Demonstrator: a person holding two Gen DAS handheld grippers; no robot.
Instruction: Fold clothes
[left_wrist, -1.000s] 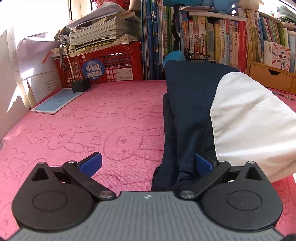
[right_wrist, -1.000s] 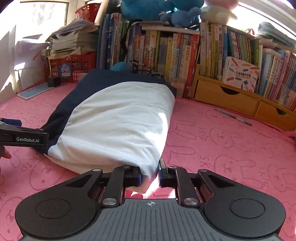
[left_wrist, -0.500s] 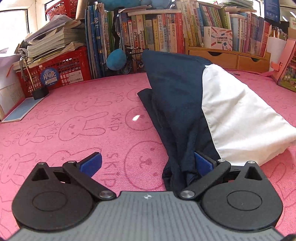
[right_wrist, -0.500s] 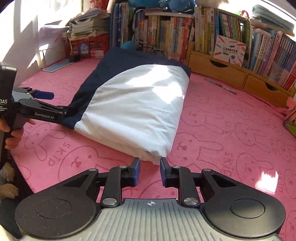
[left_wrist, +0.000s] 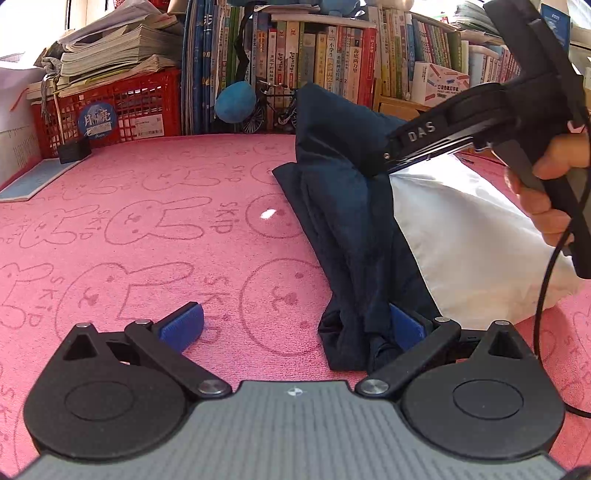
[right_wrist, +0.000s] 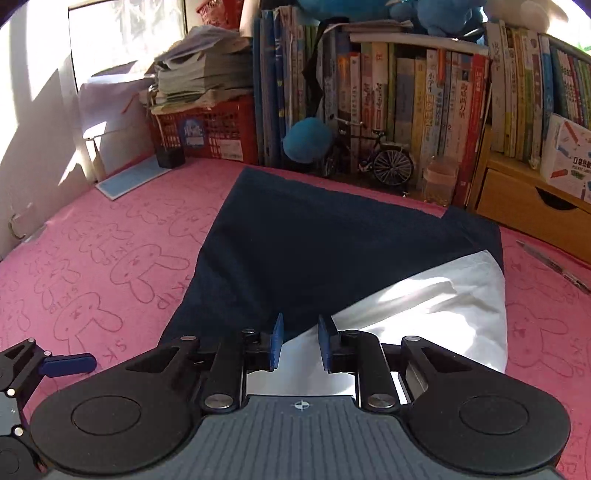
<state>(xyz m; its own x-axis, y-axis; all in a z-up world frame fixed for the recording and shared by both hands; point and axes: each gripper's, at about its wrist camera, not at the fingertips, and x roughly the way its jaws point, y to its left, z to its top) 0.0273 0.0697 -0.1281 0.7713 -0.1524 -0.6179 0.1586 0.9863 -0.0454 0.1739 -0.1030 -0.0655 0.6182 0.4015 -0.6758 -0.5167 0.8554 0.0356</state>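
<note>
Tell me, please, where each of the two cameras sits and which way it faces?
Left wrist: on the left gripper, low over the pink mat, facing the bookshelf; its wide-open fingers show, the navy cloth edge against one, plus the right gripper and a hand.
Right wrist: on the right gripper, above the navy-and-white garment, tilted down toward the bookshelf; its jaws are closing, nothing pinched.
Shared: garment, mat, red crate, toy bicycle.

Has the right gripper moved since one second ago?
Yes. The right gripper left the white hem nearest the camera and now sits over the garment, closer to the bookshelf; its jaws are closing.
</note>
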